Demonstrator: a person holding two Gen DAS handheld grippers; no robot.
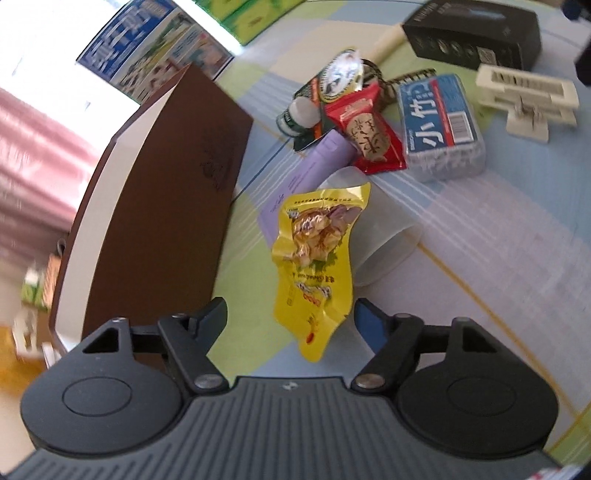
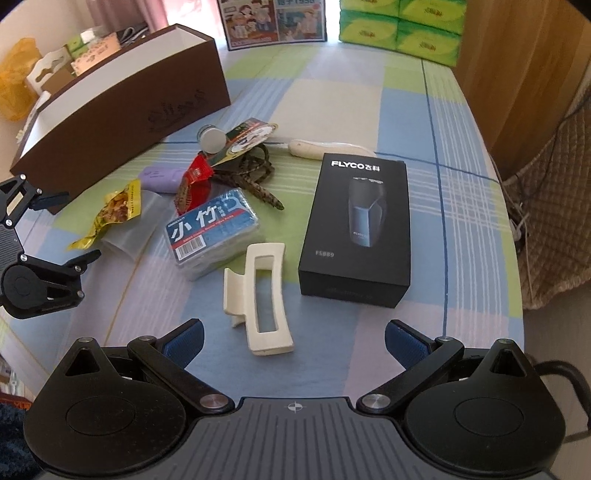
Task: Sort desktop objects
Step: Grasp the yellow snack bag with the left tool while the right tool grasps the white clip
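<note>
Yellow snack packet [image 1: 317, 266], cream hair claw [image 2: 258, 299], checked pastel tablecloth [image 2: 369, 92]

A home room, likely a bedroom. The things lie on a bench under a checked cloth [image 2: 332, 92] of blue, green and white. Pink curtains [image 1: 33, 155] hang left of the tool; green tissue packs [image 2: 402, 26] are stacked far ahead, by a wooden cupboard [image 2: 517, 74].

I see a crinkled yellow snack packet [image 1: 317, 266] lying flat, partly over a clear plastic cup [image 1: 384, 236] on its side. Beyond it a red snack packet [image 1: 369, 133], blue tissue pack [image 1: 439, 125], cream hair clip [image 2: 258, 295], black shaver box [image 2: 358, 229].
</note>
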